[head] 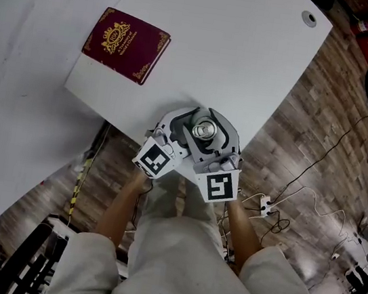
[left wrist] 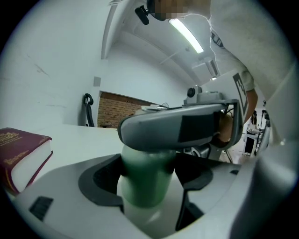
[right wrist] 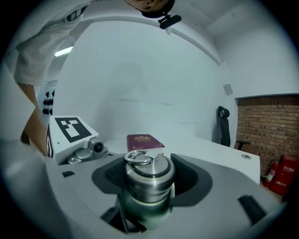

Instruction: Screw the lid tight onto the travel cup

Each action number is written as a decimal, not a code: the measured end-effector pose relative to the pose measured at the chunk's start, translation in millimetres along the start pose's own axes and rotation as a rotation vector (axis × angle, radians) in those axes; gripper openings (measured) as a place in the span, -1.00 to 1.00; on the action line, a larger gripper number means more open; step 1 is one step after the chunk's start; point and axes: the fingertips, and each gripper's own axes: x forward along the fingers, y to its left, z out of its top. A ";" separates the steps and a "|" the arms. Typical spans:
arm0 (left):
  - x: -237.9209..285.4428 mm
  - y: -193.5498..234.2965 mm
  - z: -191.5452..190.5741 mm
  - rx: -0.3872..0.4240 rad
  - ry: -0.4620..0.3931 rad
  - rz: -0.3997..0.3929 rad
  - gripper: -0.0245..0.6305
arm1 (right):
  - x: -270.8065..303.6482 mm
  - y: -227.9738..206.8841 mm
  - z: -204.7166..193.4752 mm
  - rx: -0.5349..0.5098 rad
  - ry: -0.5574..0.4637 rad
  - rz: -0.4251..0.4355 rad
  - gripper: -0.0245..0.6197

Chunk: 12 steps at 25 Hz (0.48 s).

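Lid [right wrist: 148, 172] between right fingers [right wrist: 113, 176], atop travel cup [left wrist: 145, 182]

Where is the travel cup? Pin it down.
Head view, centre: the travel cup is at the white table's near corner, gripped by the left gripper low and the right gripper at its lid; the maroon book lies up-left.

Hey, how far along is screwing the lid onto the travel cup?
Done: the lid sits on the travel cup. In hand: the left gripper clamps the green body, the right gripper grips the lid. To do: tightening it; how tight it is can't be seen.
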 end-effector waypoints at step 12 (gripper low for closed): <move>-0.7 -1.0 -0.6 0.008 0.003 -0.003 0.12 | -7.4 15.1 7.1 -0.047 -0.038 0.197 0.09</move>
